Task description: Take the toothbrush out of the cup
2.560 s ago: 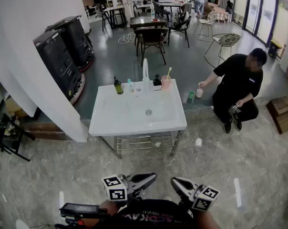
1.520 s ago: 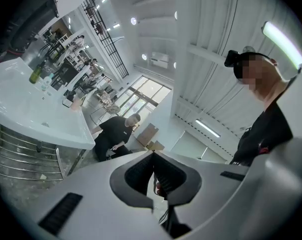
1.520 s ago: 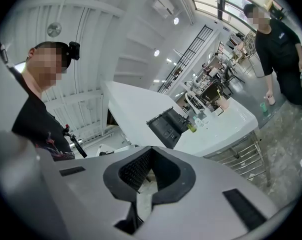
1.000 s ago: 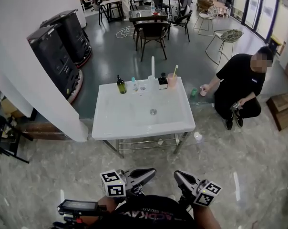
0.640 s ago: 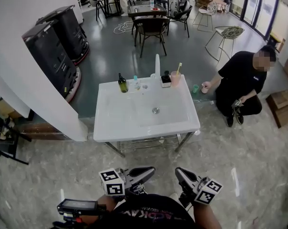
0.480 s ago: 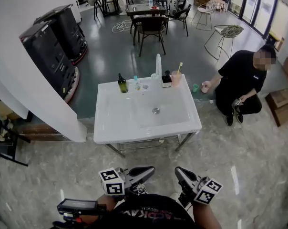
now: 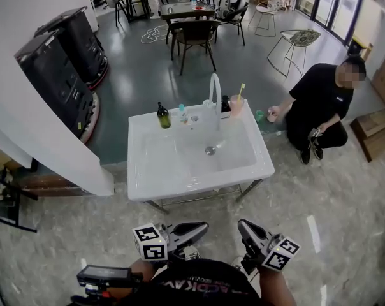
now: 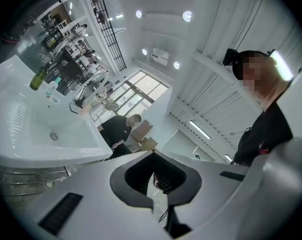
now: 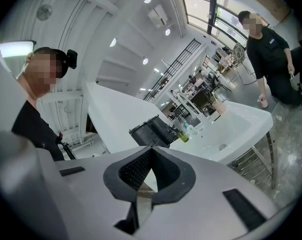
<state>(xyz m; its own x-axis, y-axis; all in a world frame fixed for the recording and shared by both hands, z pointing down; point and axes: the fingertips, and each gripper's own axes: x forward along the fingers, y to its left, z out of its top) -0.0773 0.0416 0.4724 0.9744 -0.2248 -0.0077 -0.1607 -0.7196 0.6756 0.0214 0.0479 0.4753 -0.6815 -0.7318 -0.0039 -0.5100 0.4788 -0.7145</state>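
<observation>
A yellow toothbrush (image 7: 241,92) stands in a pink cup (image 7: 236,106) at the back right corner of the white sink (image 7: 180,182), just right of the tall faucet (image 7: 215,98). Both grippers hang low in the head view, close to my body and well short of the sink. My left gripper (image 7: 196,229) and right gripper (image 7: 246,229) are both shut, with nothing between the jaws. The left gripper view shows the left gripper (image 8: 152,155) with the sink (image 8: 66,145) and pink cup (image 8: 84,110) far off. The right gripper (image 9: 151,152) points towards the sink (image 9: 243,128) and cup (image 9: 220,108).
A dark bottle (image 7: 162,116), a small bottle (image 7: 181,113) and a black holder (image 7: 225,104) line the sink's back edge. A person in black (image 7: 320,104) crouches to the sink's right beside a green cup (image 7: 259,115) on the floor. Black machines (image 7: 52,69) stand at left, chairs (image 7: 196,37) behind.
The sink has come nearer and sits lower in the head view. Both grippers hold the same place at the bottom of the view, still shut.
</observation>
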